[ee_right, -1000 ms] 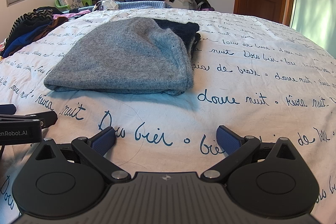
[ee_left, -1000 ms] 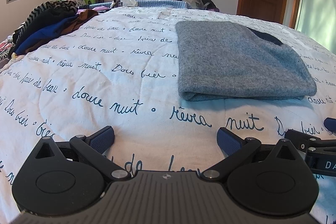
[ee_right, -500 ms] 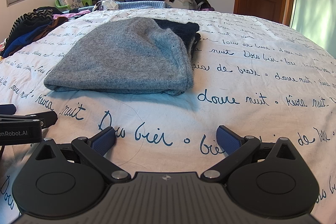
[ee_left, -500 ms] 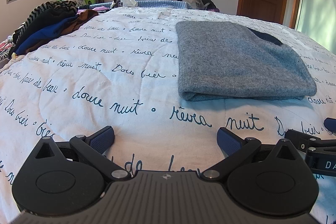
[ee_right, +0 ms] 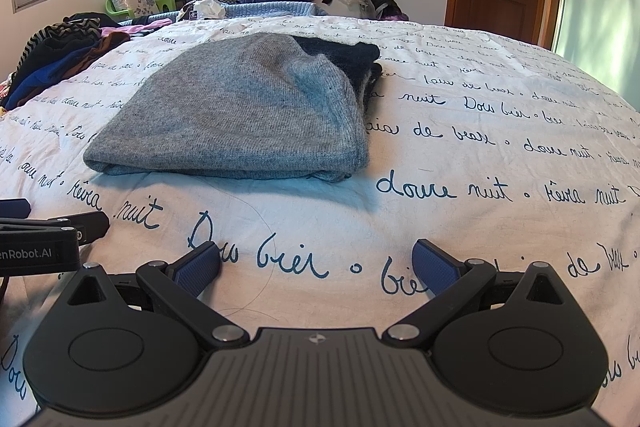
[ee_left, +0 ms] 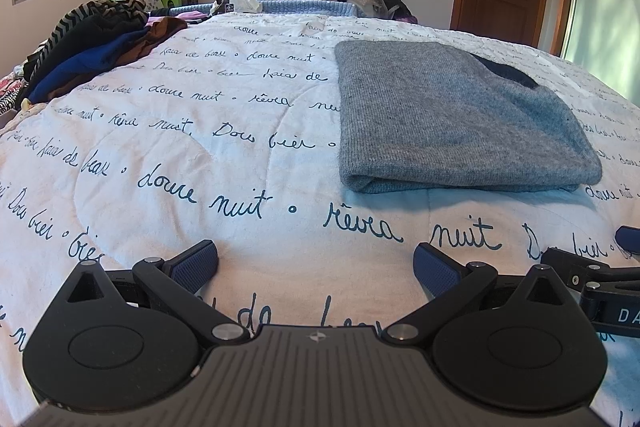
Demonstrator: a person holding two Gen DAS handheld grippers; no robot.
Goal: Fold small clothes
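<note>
Judging by the grey sweater [ee_left: 460,123] lying folded flat at right of centre on the bedspread [ee_left: 180,155], you have one piece done, both your left gripper [ee_left: 316,265] and right gripper [ee_right: 316,263] spread and empty, with the heap of clothes [ee_left: 92,47] at upper left seemingly unfolded.

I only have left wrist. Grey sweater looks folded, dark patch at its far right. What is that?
Observer: In the right wrist view it's a dark navy part of the grey sweater, sticking out from under the grey fold at the far right corner.
Operator: Right gripper state? I only see its edge.
Observer: The right gripper is open, holding nothing, over the bedspread short of the sweater.
Operator: Sweater's right edge tidy?
Observer: No, the layers bunch unevenly there.
</note>
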